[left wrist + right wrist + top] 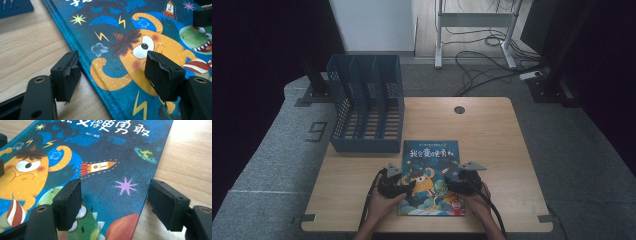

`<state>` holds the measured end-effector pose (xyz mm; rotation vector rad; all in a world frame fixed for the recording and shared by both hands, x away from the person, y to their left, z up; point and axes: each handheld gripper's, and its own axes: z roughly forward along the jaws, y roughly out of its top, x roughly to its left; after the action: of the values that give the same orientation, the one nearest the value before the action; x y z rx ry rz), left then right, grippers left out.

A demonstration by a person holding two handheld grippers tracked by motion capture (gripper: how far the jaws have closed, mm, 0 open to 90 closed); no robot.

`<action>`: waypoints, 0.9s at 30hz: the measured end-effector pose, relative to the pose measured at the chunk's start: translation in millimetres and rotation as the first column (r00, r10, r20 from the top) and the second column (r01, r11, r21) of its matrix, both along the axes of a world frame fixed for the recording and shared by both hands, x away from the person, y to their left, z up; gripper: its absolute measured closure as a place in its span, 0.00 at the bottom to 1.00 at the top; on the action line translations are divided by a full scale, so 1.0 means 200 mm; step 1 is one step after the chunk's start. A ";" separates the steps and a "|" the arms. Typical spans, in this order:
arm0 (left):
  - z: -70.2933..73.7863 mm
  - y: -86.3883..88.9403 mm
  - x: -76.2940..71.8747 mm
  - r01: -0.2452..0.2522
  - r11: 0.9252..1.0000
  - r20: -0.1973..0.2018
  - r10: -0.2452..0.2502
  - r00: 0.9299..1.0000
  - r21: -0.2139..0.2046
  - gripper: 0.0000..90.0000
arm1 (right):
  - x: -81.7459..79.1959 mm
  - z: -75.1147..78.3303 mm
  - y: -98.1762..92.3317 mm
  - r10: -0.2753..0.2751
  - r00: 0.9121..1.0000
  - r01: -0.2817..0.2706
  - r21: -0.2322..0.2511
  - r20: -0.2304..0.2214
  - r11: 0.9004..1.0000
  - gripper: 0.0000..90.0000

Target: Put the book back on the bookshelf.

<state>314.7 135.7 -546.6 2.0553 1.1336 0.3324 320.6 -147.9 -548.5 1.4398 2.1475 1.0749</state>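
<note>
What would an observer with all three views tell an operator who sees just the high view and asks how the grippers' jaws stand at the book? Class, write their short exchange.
Observer: The left gripper has its jaws apart, astride one edge of the book: one jaw is over the table, the other over the orange monster on the cover.
Operator: Is it squeezing the cover?
Observer: No, nothing is pinched between its jaws.
Operator: And the right one?
Observer: The right gripper stands astride the opposite edge, jaws apart, one by the green creature and one over bare wood.
</note>
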 end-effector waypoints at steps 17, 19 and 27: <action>0.00 -0.02 -0.01 0.018 1.000 -0.005 -0.018 1.000 0.006 0.26 | 0.04 0.00 -0.04 0.005 1.000 -0.003 0.052 -0.027 0.999 0.28; 0.00 -0.02 -0.01 0.019 1.000 -0.006 -0.019 1.000 0.006 0.26 | 0.06 0.00 -0.04 0.003 1.000 -0.001 0.053 -0.025 0.999 0.27; 0.00 -0.01 -0.01 0.021 1.000 -0.006 -0.021 1.000 0.002 0.27 | 0.07 0.01 -0.06 -0.001 0.999 0.005 0.121 -0.037 0.993 0.29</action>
<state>313.2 133.0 -546.8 2.0700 1.1150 0.3169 334.4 -160.9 -546.8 1.5267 2.1376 1.2046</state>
